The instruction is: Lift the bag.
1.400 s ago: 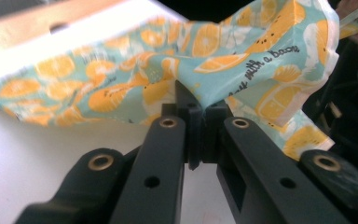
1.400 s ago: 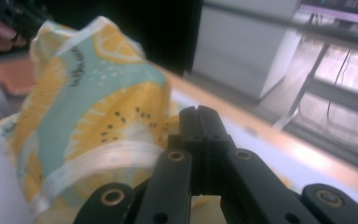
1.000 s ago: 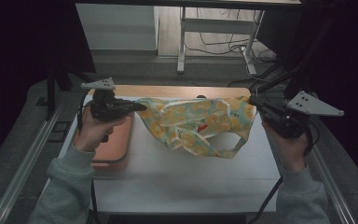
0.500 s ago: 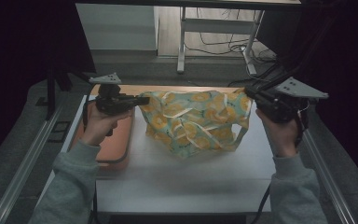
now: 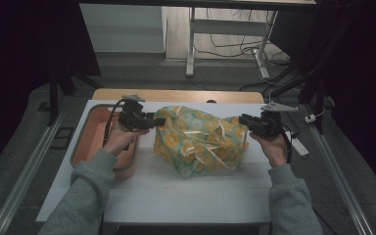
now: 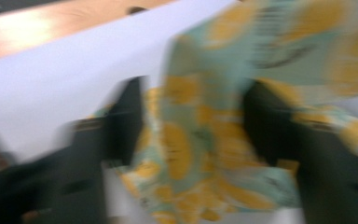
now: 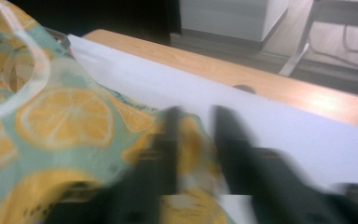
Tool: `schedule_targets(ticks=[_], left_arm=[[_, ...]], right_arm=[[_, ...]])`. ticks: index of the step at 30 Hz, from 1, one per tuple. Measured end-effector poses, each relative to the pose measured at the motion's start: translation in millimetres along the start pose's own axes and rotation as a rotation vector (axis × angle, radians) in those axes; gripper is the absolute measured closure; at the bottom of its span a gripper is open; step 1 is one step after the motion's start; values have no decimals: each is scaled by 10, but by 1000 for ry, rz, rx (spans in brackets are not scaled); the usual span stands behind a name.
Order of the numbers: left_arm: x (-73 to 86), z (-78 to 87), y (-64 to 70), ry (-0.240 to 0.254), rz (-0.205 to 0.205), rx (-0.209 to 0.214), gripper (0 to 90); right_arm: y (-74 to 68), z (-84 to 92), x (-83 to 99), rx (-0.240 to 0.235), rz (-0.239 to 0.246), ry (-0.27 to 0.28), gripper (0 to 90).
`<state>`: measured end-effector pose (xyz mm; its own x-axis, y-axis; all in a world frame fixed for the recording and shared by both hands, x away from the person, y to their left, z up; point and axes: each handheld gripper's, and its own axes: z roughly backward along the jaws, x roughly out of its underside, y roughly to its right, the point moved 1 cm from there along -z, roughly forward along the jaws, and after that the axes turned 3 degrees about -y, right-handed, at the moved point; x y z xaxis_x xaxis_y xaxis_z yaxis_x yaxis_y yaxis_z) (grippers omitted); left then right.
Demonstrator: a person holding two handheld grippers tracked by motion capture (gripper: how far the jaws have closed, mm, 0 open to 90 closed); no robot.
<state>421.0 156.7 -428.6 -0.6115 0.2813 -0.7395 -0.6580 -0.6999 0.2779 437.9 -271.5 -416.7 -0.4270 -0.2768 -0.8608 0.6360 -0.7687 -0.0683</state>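
- Salmon-coloured plastic tub (image 5: 92, 147) sat at the left edge of the white table (image 5: 186, 191), just beside the person's left hand (image 5: 119, 138).
- Left gripper (image 5: 152, 121) pointed rightward, its tip at the left upper edge of the cloth. In the left gripper view the cloth (image 6: 200, 140) ran down between the two black jaws, which stood well apart. The picture was smeared; cannot tell whether they clamped the fabric or merely straddled it.
- Lemon-print cloth (image 5: 200, 139), green and yellow with pale ribbon-like straps, sat bunched at the middle of the table, between the two grippers. Its long axis ran left to right, roughly along the line from one gripper to the other. The lower part rested on the table; the upper edge looked raised toward both grippers.
- Right gripper (image 5: 242, 119) pointed leftward, at the right upper edge of the cloth. In the right gripper view its jaws showed a narrow gap, one jaw over the cloth's (image 7: 65, 126) edge. Blurred; cannot tell if it gripped.
- Right hand (image 5: 274, 147) was on the handle, near the table's right edge.
- Judgement: both grippers stood about equally close to the cloth, one at each end. Any next spread or fold would turn on pulling along that left-right axis.
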Motion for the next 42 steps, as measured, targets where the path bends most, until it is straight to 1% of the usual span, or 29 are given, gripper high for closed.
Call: schedule_targets(ticks=[1,2,3,4,6,8,10,12,14,16,17,18,19,22,24,25,26,28,30,31,32,34,35,37,38,39,40,42], left_arm=[[28,42,-2,11,-6,-7,290],[48,86,-10,18,-8,-4,226],[70,133,-16,29,-5,-8,189],[98,181,-21,34,-5,-13,169],[162,255,-19,32,-9,-15,138],[281,328,12,13,-18,-8,131],[397,383,58,-3,-36,-16,128],[508,455,103,1,-49,-9,128],[593,539,129,11,-54,28,129],[686,640,178,21,-60,68,112],[714,665,201,17,-62,89,93],[751,692,233,17,-74,111,73],[791,718,271,15,-87,117,65],[877,745,301,16,-91,163,57],[919,740,278,2,-89,132,61],[945,744,244,-3,-79,101,66],[970,753,213,-7,-66,95,87],[1031,778,159,-39,-63,83,105],[1106,788,108,-94,-61,94,122],[1165,793,81,-123,-63,84,121],[1202,804,71,-130,-58,72,123],[1240,860,81,-112,-61,86,130],[1251,920,99,-76,-69,86,123],[1245,983,94,-25,-47,61,137],[1237,985,83,-11,-42,35,139],[1224,968,71,-7,-36,-4,140],[1210,941,58,-13,-34,-26,145],[1179,882,47,-26,-38,-36,145]], right_arm=[[6,-1,21,-6,-14,3,608],[5,14,46,-4,-20,10,553],[4,34,63,-3,-22,15,500],[5,61,81,-7,-26,17,463],[11,113,120,-26,-40,25,436],[7,197,183,-42,-47,31,400],[-11,277,242,-56,-47,33,389],[-39,382,320,-81,-42,38,385],[-73,478,424,-97,-34,25,382],[-93,531,505,-92,-25,8,383],[-95,560,558,-93,-27,2,383],[-93,576,588,-94,-31,-1,382],[-90,593,624,-92,-33,-4,383],[-73,618,713,-84,-45,-14,391],[-66,624,766,-82,-49,-21,394],[-69,624,782,-80,-47,-24,394],[-77,625,807,-76,-40,-32,394],[-91,625,844,-66,-25,-39,395],[-98,623,877,-58,-13,-50,396],[-97,621,888,-54,-9,-53,397],[-91,614,905,-56,-13,-57,397],[-85,601,925,-60,-13,-62,398],[-87,595,930,-59,-13,-64,398],[-91,581,934,-61,-10,-67,398],[-95,579,934,-61,-5,-65,399],[-99,578,933,-62,-1,-61,403],[-106,578,933,-62,3,-61,404],[-121,574,934,-62,11,-63,406]])
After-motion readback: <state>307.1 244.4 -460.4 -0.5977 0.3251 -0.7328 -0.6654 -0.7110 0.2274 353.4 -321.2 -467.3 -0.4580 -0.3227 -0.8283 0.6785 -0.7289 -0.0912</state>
